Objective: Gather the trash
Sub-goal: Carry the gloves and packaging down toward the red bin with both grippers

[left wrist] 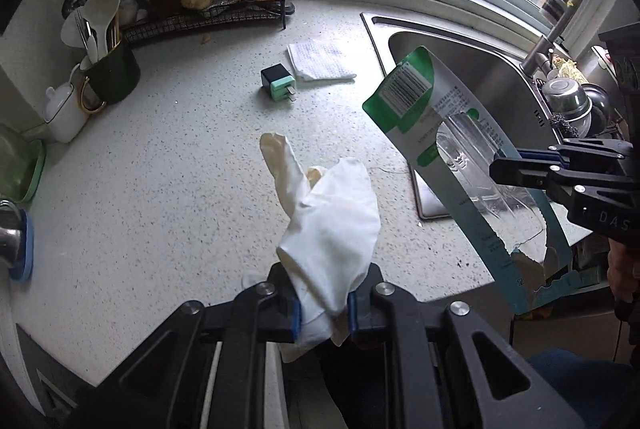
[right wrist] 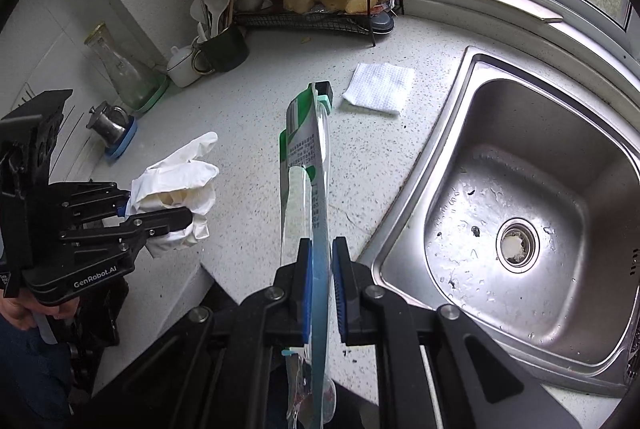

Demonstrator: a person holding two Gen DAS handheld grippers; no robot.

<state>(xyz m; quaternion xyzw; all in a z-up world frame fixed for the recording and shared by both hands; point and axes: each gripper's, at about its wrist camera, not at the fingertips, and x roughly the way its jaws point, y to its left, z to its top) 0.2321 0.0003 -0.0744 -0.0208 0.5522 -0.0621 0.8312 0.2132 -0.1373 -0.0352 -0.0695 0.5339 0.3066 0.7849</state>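
A speckled white countertop (left wrist: 160,189) wrapped a steel sink (right wrist: 520,213) beneath a window. Left of the sink, the left gripper (left wrist: 324,313) was clamped on a white glove (left wrist: 336,225); beside it, the right gripper (right wrist: 322,293) pinched torn packaging (right wrist: 310,165) above the counter.

"GenRobot.AI" on left claw (right wrist: 160,219)
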